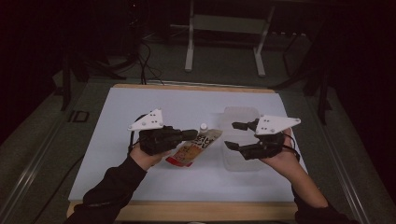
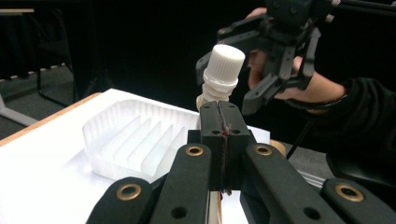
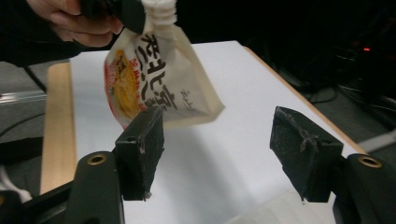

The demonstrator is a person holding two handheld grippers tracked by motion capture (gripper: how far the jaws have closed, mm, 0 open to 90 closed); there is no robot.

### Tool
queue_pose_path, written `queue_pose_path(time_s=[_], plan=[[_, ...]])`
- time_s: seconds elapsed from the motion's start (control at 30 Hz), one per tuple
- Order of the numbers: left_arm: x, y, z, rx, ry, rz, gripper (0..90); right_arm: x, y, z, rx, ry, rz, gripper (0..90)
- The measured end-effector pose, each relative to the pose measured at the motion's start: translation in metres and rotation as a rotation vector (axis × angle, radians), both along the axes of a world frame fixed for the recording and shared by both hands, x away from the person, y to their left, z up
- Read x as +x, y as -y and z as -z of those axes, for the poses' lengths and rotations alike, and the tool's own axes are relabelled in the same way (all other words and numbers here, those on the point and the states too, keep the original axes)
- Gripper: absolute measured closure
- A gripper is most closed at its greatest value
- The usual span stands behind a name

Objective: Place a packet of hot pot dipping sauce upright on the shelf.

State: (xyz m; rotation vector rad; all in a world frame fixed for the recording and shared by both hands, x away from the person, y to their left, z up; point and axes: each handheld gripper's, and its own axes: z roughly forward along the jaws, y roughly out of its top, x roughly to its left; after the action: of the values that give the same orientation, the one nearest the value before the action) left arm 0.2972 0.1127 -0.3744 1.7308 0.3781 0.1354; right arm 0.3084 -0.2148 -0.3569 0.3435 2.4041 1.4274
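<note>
The left hand-held gripper (image 1: pixel 191 135) is clamped on the top edge of a soft pouch (image 1: pixel 196 147), just below its spout. In the left gripper view the two black jaws stand pressed together, with a thin strip of the pouch (image 2: pixel 224 133) pinched between them and the white screw cap (image 2: pixel 224 63) rising straight above. The pouch is cream-coloured with dark printed lettering and a yellow and red picture on its face; it hangs lifted above the white desk (image 1: pixel 140 186), its bottom end pointing down toward the person.

A clear plastic tray (image 1: pixel 240 116) with ribbed dividers sits on the desk to the right of the pouch. In the left gripper view the tray (image 2: pixel 135 140) lies beyond and to the left of the closed jaws.

The right hand-held gripper (image 1: pixel 237 135) is held over the tray, just to the right of the pouch, its jaws spread wide apart with nothing between them. In the right gripper view the pouch (image 3: pixel 159 88) hangs ahead of the open jaws, nearer the left one, and the white cap (image 3: pixel 161 9) is at the top edge, beside the fingers (image 3: pixel 74 23) of the other hand. The desk has a wooden border (image 1: pixel 196 211) along its near edge.
</note>
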Motion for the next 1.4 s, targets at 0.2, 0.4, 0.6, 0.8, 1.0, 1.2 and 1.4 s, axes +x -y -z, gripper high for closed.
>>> queue_pose_path(time_s=[0.2,0.4,0.6,0.8,1.0,1.2,1.4], plan=[[-0.002,0.005,0.001,-0.002,-0.008,0.03,90.0,0.005,-0.009,0.006,-0.006,-0.03,-0.048,36.4],[-0.002,0.007,0.001,0.005,-0.007,0.037,90.0,0.006,-0.017,0.011,-0.065,-0.018,-0.076,44.8],[-0.002,0.009,0.002,0.017,-0.008,0.047,90.0,0.008,-0.023,0.018,-0.115,-0.042,-0.115,56.8],[0.0,0.008,0.006,0.015,-0.018,0.049,90.0,0.009,-0.02,0.019,-0.107,-0.062,-0.125,67.0],[0.001,0.009,0.007,0.024,-0.019,0.041,90.0,0.01,-0.02,0.019,-0.116,-0.077,-0.139,78.2],[0.002,0.008,0.005,0.022,-0.016,0.037,90.0,0.008,-0.021,0.016,-0.122,-0.064,-0.148,87.1],[0.001,0.008,0.005,0.012,-0.005,0.045,90.0,0.009,-0.022,0.009,-0.118,-0.085,-0.116,88.8]])
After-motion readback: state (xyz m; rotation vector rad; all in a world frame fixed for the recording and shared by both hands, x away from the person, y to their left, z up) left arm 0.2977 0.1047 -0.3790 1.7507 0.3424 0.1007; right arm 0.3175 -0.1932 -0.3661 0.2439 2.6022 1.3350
